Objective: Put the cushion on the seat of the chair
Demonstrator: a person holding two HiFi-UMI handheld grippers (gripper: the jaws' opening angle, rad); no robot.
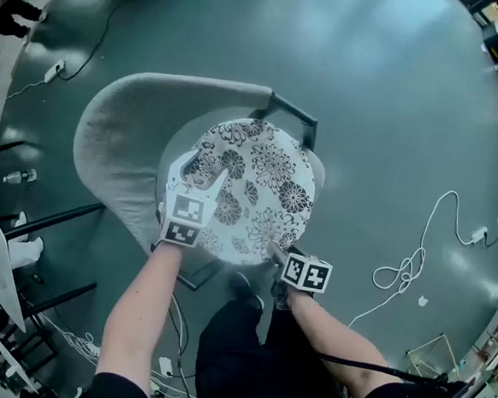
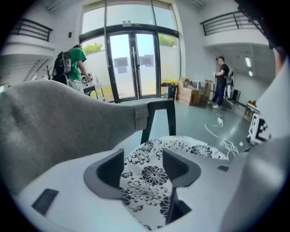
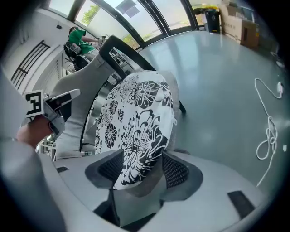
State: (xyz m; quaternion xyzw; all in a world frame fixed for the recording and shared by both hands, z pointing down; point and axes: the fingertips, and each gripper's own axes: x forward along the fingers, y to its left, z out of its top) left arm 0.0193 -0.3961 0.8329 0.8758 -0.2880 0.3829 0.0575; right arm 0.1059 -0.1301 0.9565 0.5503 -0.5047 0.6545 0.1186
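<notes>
cushion [image 1: 254,194] on chair [image 1: 120,141] seat; left gripper [image 2: 144,168] & right gripper [image 3: 142,170] jaws both wide, cushion edge btwn right's.

A curved grey backrest [image 1: 121,137] walls the cushion's [image 1: 250,190] left and far sides; approach lies open from the near and right, over bare floor [image 1: 393,111] crossed by a white cable [image 1: 411,262] at right.

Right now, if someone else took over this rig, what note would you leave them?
The left tool is open and empty, above the cushion.
The right tool is open; the cushion's near edge sits between its jaws, unpinched.
The cushion lies on the seat of the chair.
Done: placement, apparently.
Left: draw the right tool off the edge and check the cushion lies flat.
</notes>
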